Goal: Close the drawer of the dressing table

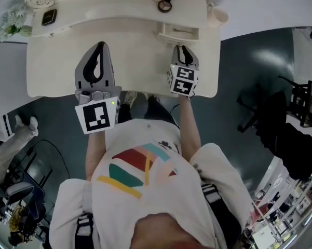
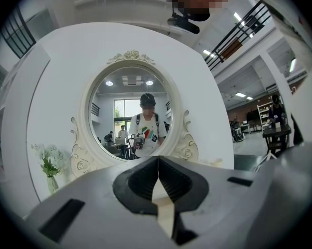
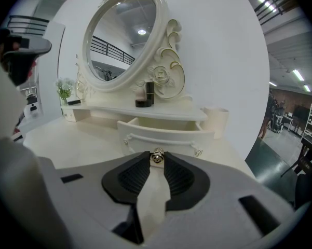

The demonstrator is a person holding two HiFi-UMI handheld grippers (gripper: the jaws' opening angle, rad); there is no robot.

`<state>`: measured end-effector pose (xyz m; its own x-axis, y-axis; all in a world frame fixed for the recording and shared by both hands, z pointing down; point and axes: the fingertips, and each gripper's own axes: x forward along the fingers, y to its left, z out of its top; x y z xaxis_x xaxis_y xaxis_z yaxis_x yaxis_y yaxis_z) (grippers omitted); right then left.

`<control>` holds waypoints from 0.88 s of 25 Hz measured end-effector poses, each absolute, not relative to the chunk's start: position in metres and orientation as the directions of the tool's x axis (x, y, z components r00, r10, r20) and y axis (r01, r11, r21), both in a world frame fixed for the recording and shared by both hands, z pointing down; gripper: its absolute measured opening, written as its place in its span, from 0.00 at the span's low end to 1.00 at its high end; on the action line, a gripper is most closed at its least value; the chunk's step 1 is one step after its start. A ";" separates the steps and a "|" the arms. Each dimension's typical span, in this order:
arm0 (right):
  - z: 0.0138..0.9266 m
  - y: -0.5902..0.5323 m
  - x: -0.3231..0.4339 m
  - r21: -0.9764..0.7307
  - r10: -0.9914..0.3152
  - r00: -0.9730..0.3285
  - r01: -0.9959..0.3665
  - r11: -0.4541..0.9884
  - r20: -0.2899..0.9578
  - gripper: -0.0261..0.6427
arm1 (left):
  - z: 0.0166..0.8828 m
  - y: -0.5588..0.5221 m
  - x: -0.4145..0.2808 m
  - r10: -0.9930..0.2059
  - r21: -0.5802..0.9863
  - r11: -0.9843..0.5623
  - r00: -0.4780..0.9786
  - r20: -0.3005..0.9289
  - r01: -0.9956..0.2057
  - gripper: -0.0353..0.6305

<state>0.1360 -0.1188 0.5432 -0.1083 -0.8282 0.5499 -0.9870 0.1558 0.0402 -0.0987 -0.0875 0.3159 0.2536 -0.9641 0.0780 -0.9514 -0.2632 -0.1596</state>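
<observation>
The drawer (image 3: 163, 134), cream with a curved front and a small round brass-coloured knob (image 3: 157, 156), stands pulled out from under the raised shelf at the back right of the glossy ivory desk (image 1: 130, 61). The right hand-held gripper (image 3: 157, 162) tilts down at it, ribbed black pads clamped on that knob. The left hand-held gripper (image 2: 158, 162) is held level over the desk, jaws together, facing the scroll-framed oval mirror (image 2: 130, 113).

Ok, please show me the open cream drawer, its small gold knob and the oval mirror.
open cream drawer (image 3: 171, 133), right gripper view, its front panel.
small gold knob (image 3: 157, 157), right gripper view, its round face.
oval mirror (image 3: 122, 32), right gripper view, its glass.
</observation>
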 end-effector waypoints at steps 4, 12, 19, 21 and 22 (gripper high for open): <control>0.544 -0.121 0.136 0.047 -0.828 -0.105 -0.987 0.156 0.550 0.15 | 0.318 -0.087 -0.100 -0.964 -0.160 -0.263 0.253 0.082 -0.951 0.06; 0.542 -0.128 0.136 0.058 -0.830 -0.102 -0.986 0.159 0.549 0.15 | 0.318 -0.090 -0.103 -0.966 -0.162 -0.256 0.245 0.086 -0.953 0.06; 0.543 -0.133 0.136 0.068 -0.827 -0.100 -0.984 0.164 0.553 0.15 | 0.319 -0.094 -0.104 -0.966 -0.162 -0.256 0.245 0.086 -0.953 0.06; 0.544 -0.134 0.136 0.070 -0.826 -0.098 -0.984 0.164 0.555 0.15 | 0.320 -0.095 -0.105 -0.966 -0.162 -0.255 0.244 0.085 -0.953 0.06; 0.544 -0.135 0.136 0.071 -0.826 -0.097 -0.984 0.164 0.555 0.15 | 0.320 -0.096 -0.105 -0.966 -0.163 -0.255 0.243 0.086 -0.953 0.06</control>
<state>0.1363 -0.1350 0.5439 -0.0972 -0.8259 0.5554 -0.9840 0.1636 0.0711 -0.1050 -0.0958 0.3200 0.2433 -0.9661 0.0862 -0.9533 -0.2546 -0.1626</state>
